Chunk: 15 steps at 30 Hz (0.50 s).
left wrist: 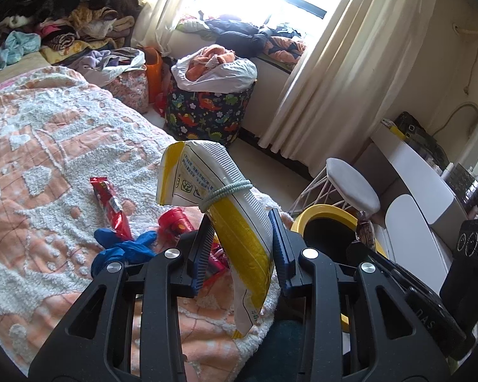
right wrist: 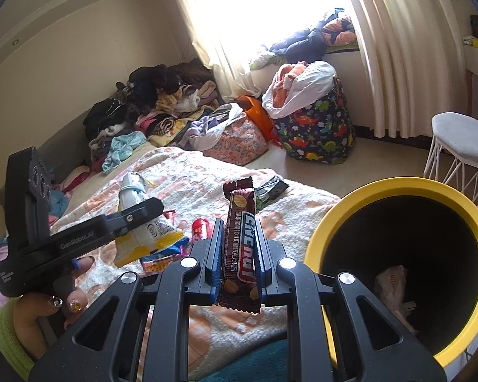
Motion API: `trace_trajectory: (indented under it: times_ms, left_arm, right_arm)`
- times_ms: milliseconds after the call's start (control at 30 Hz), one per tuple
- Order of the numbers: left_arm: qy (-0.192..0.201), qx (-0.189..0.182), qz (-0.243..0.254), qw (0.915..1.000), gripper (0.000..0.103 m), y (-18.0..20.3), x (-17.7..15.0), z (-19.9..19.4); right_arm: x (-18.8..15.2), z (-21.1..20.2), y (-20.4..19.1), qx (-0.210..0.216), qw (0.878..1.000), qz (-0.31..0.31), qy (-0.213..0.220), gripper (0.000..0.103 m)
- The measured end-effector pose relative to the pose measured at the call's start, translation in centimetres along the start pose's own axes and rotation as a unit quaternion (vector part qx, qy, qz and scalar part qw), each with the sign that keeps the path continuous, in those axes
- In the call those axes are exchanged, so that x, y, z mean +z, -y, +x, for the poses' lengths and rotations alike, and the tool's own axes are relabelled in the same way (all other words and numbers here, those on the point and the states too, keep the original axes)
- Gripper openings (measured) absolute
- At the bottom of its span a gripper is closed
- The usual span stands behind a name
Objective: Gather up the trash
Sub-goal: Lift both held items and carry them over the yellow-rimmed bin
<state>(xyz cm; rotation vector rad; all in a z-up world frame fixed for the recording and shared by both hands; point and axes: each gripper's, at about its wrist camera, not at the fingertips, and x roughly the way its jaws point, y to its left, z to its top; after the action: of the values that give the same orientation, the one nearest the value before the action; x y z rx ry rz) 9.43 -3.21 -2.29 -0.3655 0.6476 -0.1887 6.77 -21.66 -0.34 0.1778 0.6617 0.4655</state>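
Observation:
My left gripper [left wrist: 240,238] is shut on a white and yellow snack bag [left wrist: 213,191] tied with a grey band, held above the bed. It also shows in the right wrist view [right wrist: 143,222]. My right gripper [right wrist: 239,248] is shut on a brown candy bar wrapper [right wrist: 242,248], upright, just left of the yellow-rimmed black bin [right wrist: 398,184]. The bin [left wrist: 322,215] holds a crumpled wrapper [right wrist: 392,286]. On the bed lie a red wrapper [left wrist: 110,203], a red cup [left wrist: 173,222], a blue glove [left wrist: 124,248] and a dark wrapper [right wrist: 271,191].
The bed has a peach and white blanket [left wrist: 47,146]. A dinosaur-print basket [left wrist: 207,111] full of clothes stands by the window. Clothes are piled at the bed's far end [left wrist: 63,16]. A white stool [left wrist: 353,184] and a white desk [left wrist: 414,172] stand to the right.

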Motion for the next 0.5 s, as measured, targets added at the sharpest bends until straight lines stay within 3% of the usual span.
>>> trace_trajectory:
  times_ms: [500]
  left_arm:
    - [-0.017, -0.025, 0.044, 0.9986, 0.028, 3.6, -0.8, 1.3]
  right_arm:
    - [0.8, -1.0, 4.1, -0.051, 0.998, 0.029, 0.024, 0.017]
